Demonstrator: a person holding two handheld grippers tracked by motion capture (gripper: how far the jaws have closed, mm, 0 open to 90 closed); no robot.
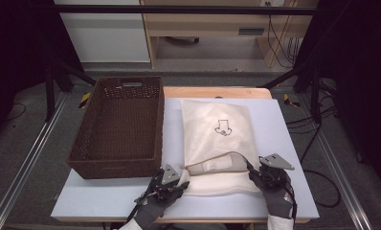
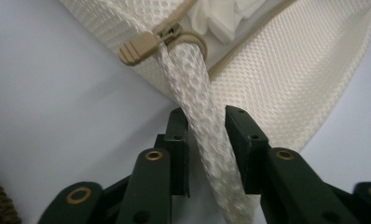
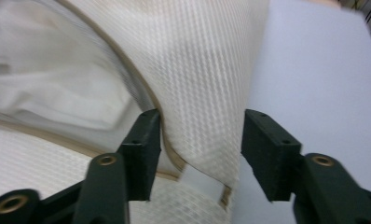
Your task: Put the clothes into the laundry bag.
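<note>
Both gloved hands enter from the bottom edge of the high view, forearms angled up-frame: the left gripper (image 1: 178, 184) sits at lower centre, tilted toward the right of the frame, and the right gripper (image 1: 255, 168) at lower right, pointing up and left. Between them lies the cream mesh laundry bag (image 1: 216, 129), flat on the pale tabletop (image 1: 284, 158) in the centre-right of the frame, its near end unzipped and the upper layer lifted into a curved flap. The left gripper view shows a mesh strap (image 2: 200, 116) running from the beige zipper pull (image 2: 139, 47) at upper left down between the jaws; both pads appear to bear on the strap, so it reads as grasped, though loosely. The right gripper view shows the bag's corner (image 3: 197, 140) standing between the jaws with a clear gap on the right-hand side: released, not clamping. White cloth (image 3: 58, 98) inside the opening is visible in both gripper views, faintly from above. The brown wicker basket (image 1: 119, 127) occupies centre-left, its right wall just beside the bag's left edge. Bare table runs right of the bag to the table edge, and a narrower strip along the bottom
</note>
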